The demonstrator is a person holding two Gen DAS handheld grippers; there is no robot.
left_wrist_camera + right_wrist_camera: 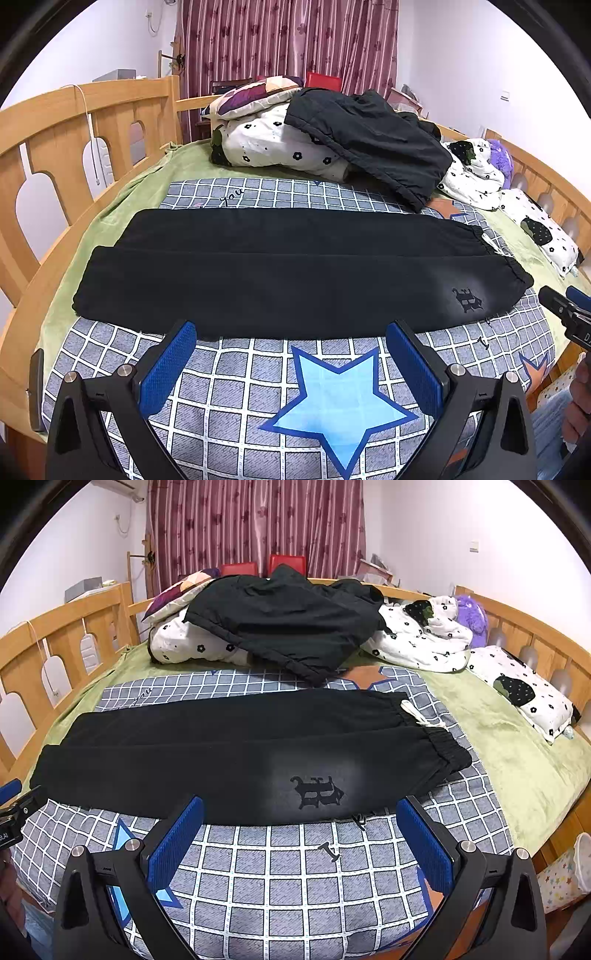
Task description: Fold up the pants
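Nearest you, both tools hang above the front of the bed with nothing in them. Your left gripper [291,354] has its jaws spread wide over the blue star [338,406] printed on the checked blanket [236,373], and your right gripper [301,830] is just as wide open over bare checks, a little further toward the waist end. In the left wrist view the right tool's tip shows at the far right edge, beside the waist end of the garment.

Just beyond the fingertips lie the black pants [295,273], stretched flat across the blanket from side to side. The two legs run side by side, the near one slightly overlapping the far one, with the cuffs on your left and the elastic waistband [443,749] on your right. A small printed emblem [317,792] sits on the near leg close to the waist, and a white drawstring [417,716] trails out beyond it.

By the look of it, the spreading and smoothing are finished but no fold is made yet: you still have to lay one leg over the other, then bring cuffs to waist.

Further back, a second dark garment [288,624] is draped over a flowered quilt [177,642], with a matching pillow [524,690] to the right, the wooden bed rail [55,122] around them, and a striped curtain [255,524] behind.
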